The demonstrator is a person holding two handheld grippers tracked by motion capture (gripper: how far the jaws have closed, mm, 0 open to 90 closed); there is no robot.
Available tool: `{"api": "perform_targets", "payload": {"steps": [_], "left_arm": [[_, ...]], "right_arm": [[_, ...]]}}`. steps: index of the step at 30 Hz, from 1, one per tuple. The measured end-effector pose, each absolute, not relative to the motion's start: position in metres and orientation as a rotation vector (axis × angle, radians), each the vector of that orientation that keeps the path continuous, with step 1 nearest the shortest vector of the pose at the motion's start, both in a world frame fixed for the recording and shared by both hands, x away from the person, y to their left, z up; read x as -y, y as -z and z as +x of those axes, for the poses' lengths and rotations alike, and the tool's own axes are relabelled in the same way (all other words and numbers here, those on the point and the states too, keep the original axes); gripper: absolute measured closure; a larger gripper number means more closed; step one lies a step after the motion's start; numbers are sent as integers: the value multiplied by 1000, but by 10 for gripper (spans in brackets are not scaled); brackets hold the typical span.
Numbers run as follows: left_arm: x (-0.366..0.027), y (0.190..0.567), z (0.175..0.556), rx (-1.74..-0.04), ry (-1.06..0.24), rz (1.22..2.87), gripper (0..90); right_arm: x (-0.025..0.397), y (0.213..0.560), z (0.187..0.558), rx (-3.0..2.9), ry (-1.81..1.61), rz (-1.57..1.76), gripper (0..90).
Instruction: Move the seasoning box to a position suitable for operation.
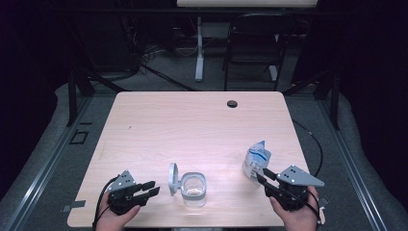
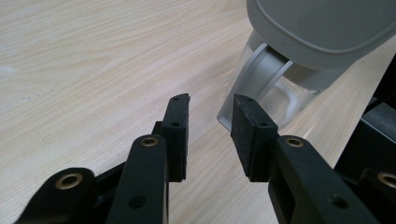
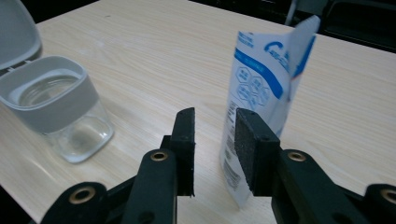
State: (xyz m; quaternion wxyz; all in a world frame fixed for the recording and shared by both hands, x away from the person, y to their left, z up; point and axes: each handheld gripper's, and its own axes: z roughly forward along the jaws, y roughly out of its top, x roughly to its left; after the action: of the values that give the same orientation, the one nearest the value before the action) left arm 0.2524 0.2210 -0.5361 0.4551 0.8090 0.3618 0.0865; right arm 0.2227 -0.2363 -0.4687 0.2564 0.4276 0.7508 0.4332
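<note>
**benchrat:** So at that point the right gripper (image 1: 264, 178) had its jaws parted a little, right up against the white-and-blue pouch (image 1: 256, 161) standing near the table's right edge, but nothing was clamped yet. In the right gripper view the pouch (image 3: 261, 93) sat just past the right-hand pad, not between the two.

**tinker_lu:** And the left gripper (image 1: 153, 188)?

**benchrat:** Also slightly open and empty, hovering just left of the clear jar (image 1: 194, 189) with its grey flip lid (image 1: 172, 178) standing open. In the left gripper view the lid hinge (image 2: 261, 77) was right ahead of the jaws.

**tinker_lu:** My guess: the pouch needed to be centred in the gap and pinched mid-body, not at the floppy torn top, or it'd fold. The left one probably should've steadied the jar's grey collar (image 3: 44, 105) for pouring.
</note>
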Motion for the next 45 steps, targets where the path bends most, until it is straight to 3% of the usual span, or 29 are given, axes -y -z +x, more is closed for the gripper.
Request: {"api": "perform_targets", "payload": {"steps": [6, 12, 17, 32, 36, 39, 45], "left_arm": [[-221, 536, 252, -900, -214, 1993, 675], [-221, 537, 253, -896, -217, 1998, 674], [-222, 538, 254, -898, -215, 2000, 673], [-223, 539, 254, -904, -218, 2004, 672], [-224, 539, 254, -903, -218, 2001, 672], [-224, 539, 255, -906, -218, 2002, 672], [-224, 540, 255, -908, -215, 2001, 673]], "right_arm": [[245, 476, 227, -2010, -1146, 1213, 616], [249, 487, 238, -1983, -1114, 1263, 487], [247, 491, 247, -1980, -1107, 1284, 443], [237, 489, 273, -1982, -1103, 1301, 440], [236, 485, 276, -1961, -1113, 1295, 495], [237, 483, 278, -1956, -1114, 1295, 632], [239, 482, 280, -1973, -1099, 1268, 778]]}}
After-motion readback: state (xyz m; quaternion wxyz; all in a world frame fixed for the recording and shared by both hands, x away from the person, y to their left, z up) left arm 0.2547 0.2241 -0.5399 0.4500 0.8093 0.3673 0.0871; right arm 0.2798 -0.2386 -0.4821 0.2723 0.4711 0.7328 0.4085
